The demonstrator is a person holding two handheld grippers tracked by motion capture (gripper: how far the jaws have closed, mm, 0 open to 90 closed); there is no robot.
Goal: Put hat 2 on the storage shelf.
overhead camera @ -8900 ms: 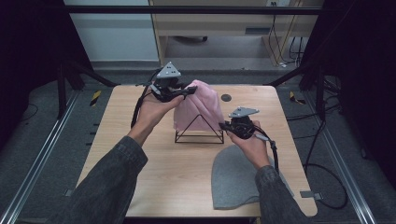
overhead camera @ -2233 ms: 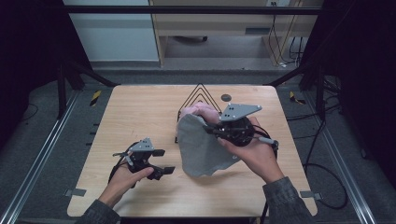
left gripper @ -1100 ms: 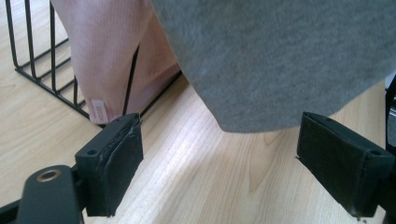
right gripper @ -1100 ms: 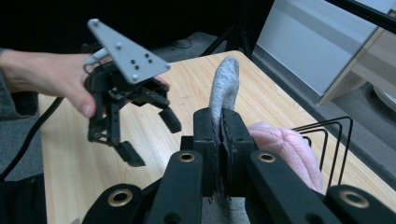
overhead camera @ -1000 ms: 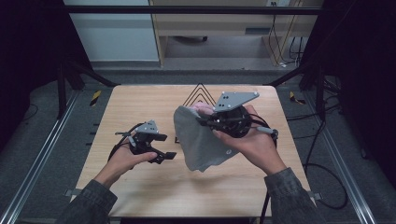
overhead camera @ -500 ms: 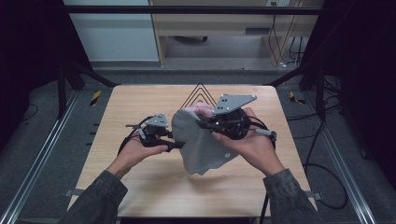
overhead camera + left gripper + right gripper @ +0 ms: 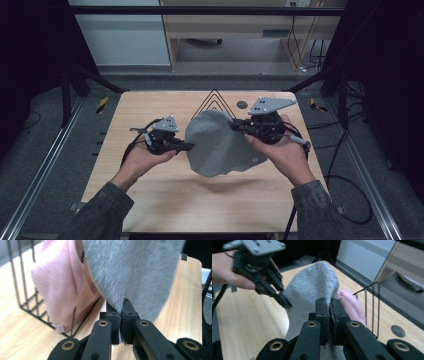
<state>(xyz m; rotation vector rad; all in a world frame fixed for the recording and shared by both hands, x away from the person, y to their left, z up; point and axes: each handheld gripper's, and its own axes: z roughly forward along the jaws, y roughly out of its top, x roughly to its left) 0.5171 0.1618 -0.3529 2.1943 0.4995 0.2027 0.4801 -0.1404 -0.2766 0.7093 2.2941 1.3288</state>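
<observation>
Grey cloth (image 7: 220,145), frame centre: clamped at opposite edges by left gripper (image 7: 189,146) and right gripper (image 7: 234,126), held spread for hanging on rack (image 7: 214,102).

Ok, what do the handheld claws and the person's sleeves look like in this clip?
Both claws are black. The left claw and right claw each carry a grey three-cornered plate with small holes on top and trail a black cable. Up close, the jaws are flat black bars with brass-coloured rivets. The sleeves are dark grey-green fabric.
</observation>
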